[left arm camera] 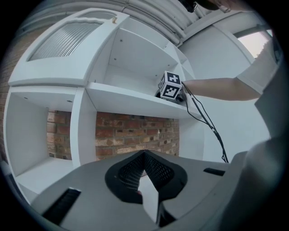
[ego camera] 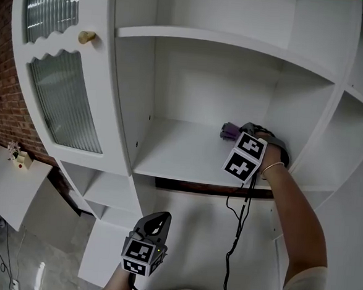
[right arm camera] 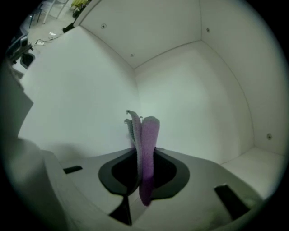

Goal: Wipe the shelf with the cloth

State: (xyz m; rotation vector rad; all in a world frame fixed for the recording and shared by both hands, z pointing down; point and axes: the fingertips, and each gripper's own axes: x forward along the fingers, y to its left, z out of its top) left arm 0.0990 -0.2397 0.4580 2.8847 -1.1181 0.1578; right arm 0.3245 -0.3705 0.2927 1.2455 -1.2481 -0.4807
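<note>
The only print in sight is the black-and-white square markers on each claw's cube point(ego camera: 248, 155), which carry patterns rather than letters; the cloth point(right arm camera: 146, 135) is lilac-purple on 1 face and grey on the other, with a fine nubbly weave, folded into 2 or 3 upright layers; the right claw point(right arm camera: 143, 155) is closed tight on it, the fabric standing up past the tips and a short tail hanging below them; in the head view the right claw point(ego camera: 235, 133) reaches into the middle compartment of a white cabinet point(ego camera: 125, 106), and the cloth point(ego camera: 229, 131) sits at its tip, low over the shelf point(ego camera: 181, 150), toward the back right corner; whether it presses flat on the board cannot be told; a black cable point(ego camera: 238, 226) hangs from that claw down the front of the cabinet; the left claw point(ego camera: 158, 220) is held low, well apart from the shelf, and in its own view the left claw point(left arm camera: 144, 155) has its jaws together with nothing between them; the cabinet door point(ego camera: 64, 96) has ribbed glass and a brass-coloured knob point(ego camera: 87, 37); a brick wall point(left arm camera: 135, 135) shows behind the lower compartments.
</note>
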